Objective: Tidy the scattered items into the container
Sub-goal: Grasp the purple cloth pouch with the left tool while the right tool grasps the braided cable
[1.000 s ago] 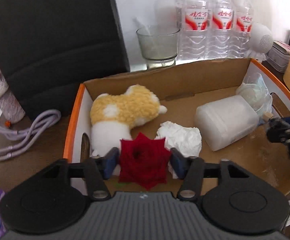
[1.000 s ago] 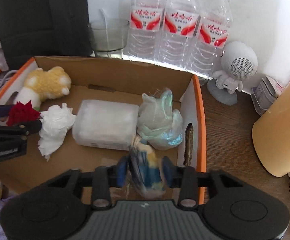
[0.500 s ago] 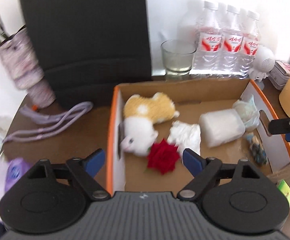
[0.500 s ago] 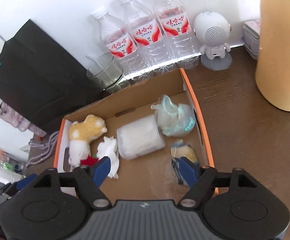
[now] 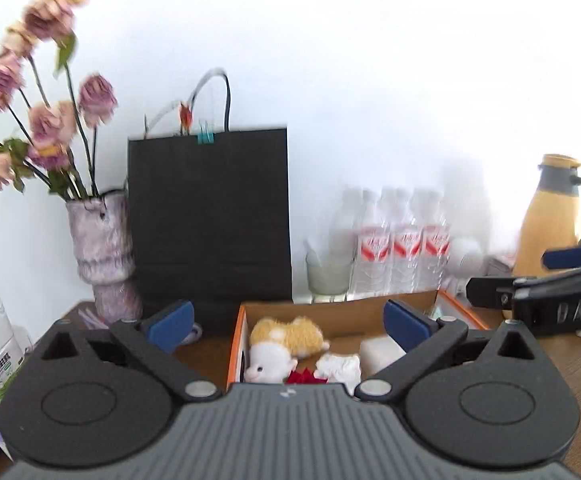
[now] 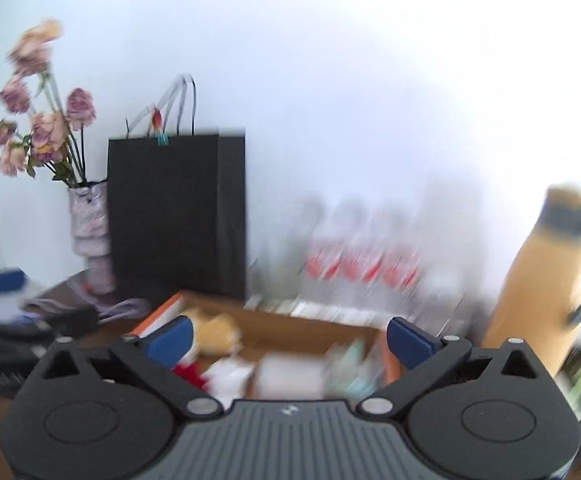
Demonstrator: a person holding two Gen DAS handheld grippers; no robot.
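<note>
Box (image 5: 342, 306) lies below both hand-held grippers; left (image 5: 288, 322) and right (image 6: 290, 338) spread wide, empty.

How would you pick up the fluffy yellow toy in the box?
Come from above with an open claw and pinch across the yellow back of the plush toy. It lies on its side in the cardboard box, hard against the left wall, so sideways approaches look blocked.

Between the jaws, a plain cardboard box (image 5: 342, 307) is seen, holding a fluffy plush toy (image 5: 286, 334); behind it, a matt black paper bag (image 5: 210, 216); clear plastic bottles (image 5: 402, 256).
</note>
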